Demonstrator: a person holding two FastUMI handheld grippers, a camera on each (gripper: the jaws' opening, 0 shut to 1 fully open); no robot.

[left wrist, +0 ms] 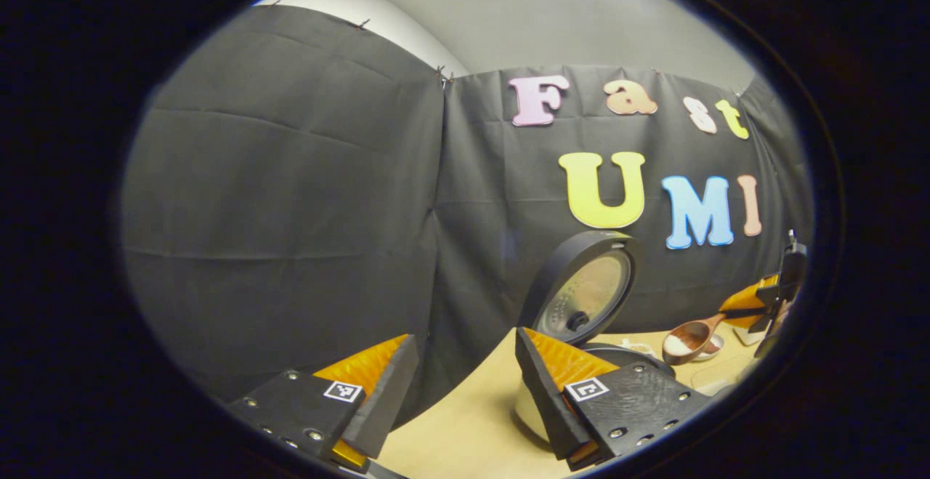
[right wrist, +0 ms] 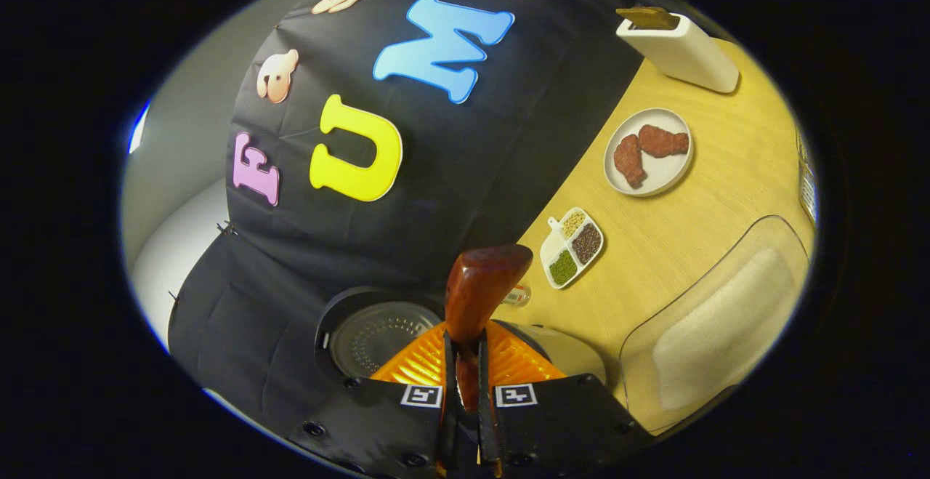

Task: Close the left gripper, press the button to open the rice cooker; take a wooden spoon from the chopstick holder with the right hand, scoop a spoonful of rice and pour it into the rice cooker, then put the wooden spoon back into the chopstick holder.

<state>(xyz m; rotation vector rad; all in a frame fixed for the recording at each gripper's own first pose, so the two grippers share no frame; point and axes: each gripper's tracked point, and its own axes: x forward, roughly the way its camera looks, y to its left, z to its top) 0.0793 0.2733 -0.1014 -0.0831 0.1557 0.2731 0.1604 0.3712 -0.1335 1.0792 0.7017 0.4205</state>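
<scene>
Right gripper (right wrist: 468, 363) clamps wooden spoon (right wrist: 476, 297) beside open rice cooker (left wrist: 581, 297)

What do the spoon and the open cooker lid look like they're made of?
The reddish-brown spoon looks like varnished wood: warm tone with a soft sheen. The round dark cooker lid seems to be matte plastic around a dull, perforated metal inner plate, though that's uncertain.

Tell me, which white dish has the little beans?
The small divided tray beside the rice cooker. The round plate holds two brown meat pieces.
</scene>
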